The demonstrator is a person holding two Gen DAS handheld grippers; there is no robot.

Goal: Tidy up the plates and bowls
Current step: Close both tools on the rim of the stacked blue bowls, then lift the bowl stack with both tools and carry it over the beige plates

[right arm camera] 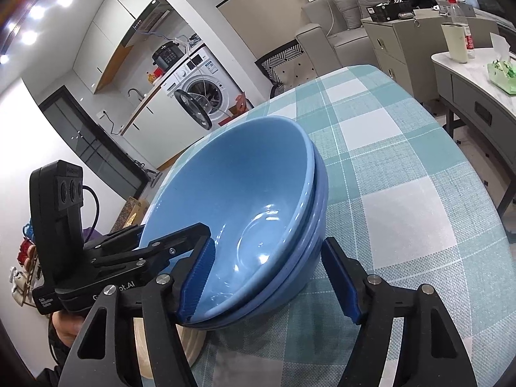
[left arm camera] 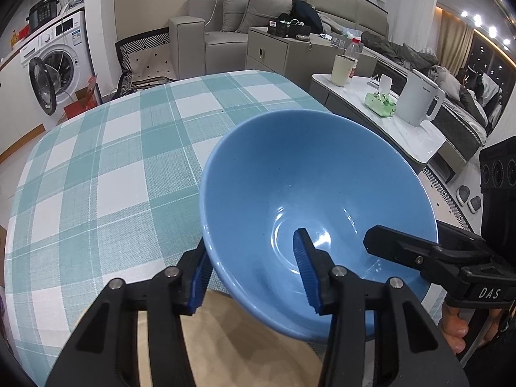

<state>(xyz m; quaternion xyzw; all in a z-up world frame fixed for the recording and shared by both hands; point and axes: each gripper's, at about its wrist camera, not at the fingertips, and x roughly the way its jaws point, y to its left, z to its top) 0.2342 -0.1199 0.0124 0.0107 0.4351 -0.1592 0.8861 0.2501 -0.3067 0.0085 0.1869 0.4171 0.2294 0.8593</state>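
the stack of blue bowls sits tilted at the near edge of the table with its teal-and-white checked cloth, partly over a pale wooden board that shows beneath it; from the right wrist view at least two nested rims can be told apart, maybe a third, and the top bowl lies snug in the one under it. the left gripper straddles the near wall of the stack, one blue ribbed pad inside the top bowl and the other outside against the wall, and the pads look pressed on it, so i judge it clamped on the rim. the right gripper straddles the rim from the other side, with its inner pad lying against the inside of the top bowl and its outer pad standing clear of the outer wall, so its fingers are apart and not yet gripping. these look like glazed ceramic or hard melamine: stiff, glossy, probably slippery under a pad, and a stack like this should be fairly heavy and would chip or break if dropped. the rim wall is the sensible hold, pinched through all nested layers so the lower bowls do not slip out. held on one side only, the stack would likely swing down, so two grips on opposite sides look safer.
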